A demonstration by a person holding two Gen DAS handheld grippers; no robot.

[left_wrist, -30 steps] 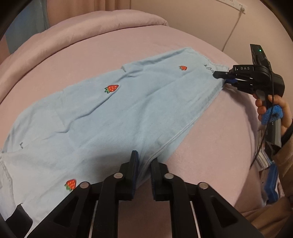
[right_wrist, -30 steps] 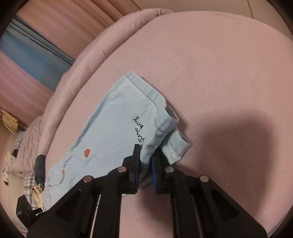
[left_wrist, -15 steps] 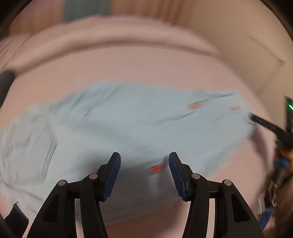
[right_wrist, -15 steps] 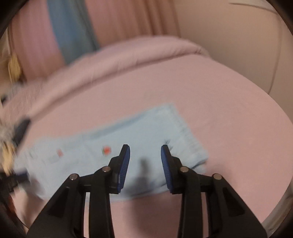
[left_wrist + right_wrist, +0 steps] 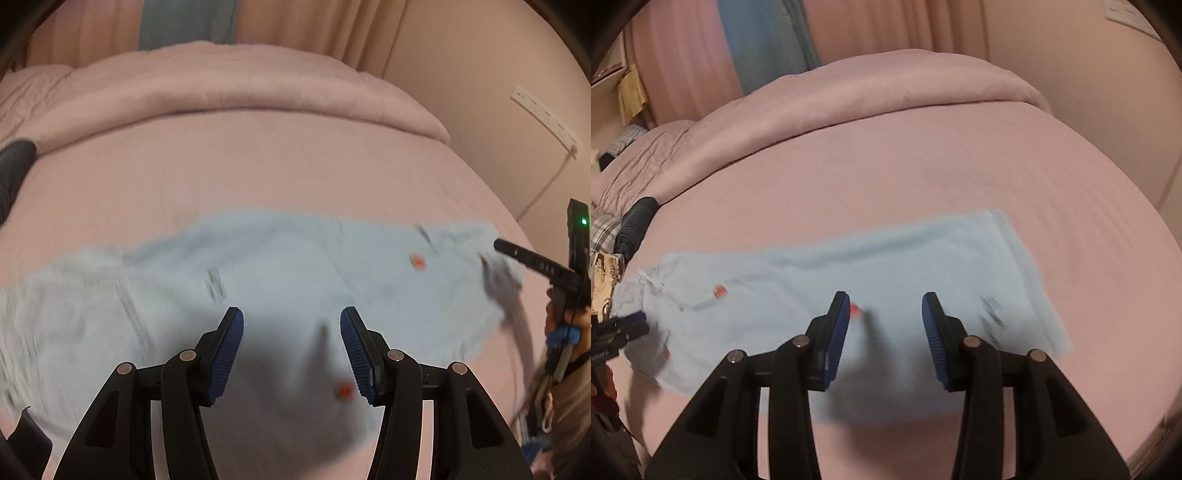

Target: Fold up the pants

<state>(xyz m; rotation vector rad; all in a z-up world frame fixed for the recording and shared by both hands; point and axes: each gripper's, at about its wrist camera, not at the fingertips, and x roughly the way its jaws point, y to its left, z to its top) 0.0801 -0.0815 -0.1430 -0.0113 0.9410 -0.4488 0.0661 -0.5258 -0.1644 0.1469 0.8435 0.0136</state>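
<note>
Light blue pants (image 5: 295, 266) with small strawberry patches lie flat and lengthwise across the pink bed (image 5: 258, 166); the image is blurred by motion. My left gripper (image 5: 291, 321) hovers above their near edge, open, with nothing between its blue pads. In the right wrist view the same pants (image 5: 831, 280) stretch from left to right. My right gripper (image 5: 885, 301) hangs over them with its jaws opening and nothing between them. The right gripper (image 5: 503, 247) also shows at the pants' right end, and the left gripper (image 5: 628, 326) at their left end.
A rolled pink duvet (image 5: 221, 85) runs along the far side of the bed, with curtains (image 5: 701, 55) behind it. A dark bundle (image 5: 635, 221) and checked cloth (image 5: 602, 229) lie at the bed's left. A power strip (image 5: 543, 114) hangs on the right wall.
Both grippers were shut on the pants' edge a second ago; both have let go, opened, rolled level and pulled back. The pants now lie flat on the bed.
</note>
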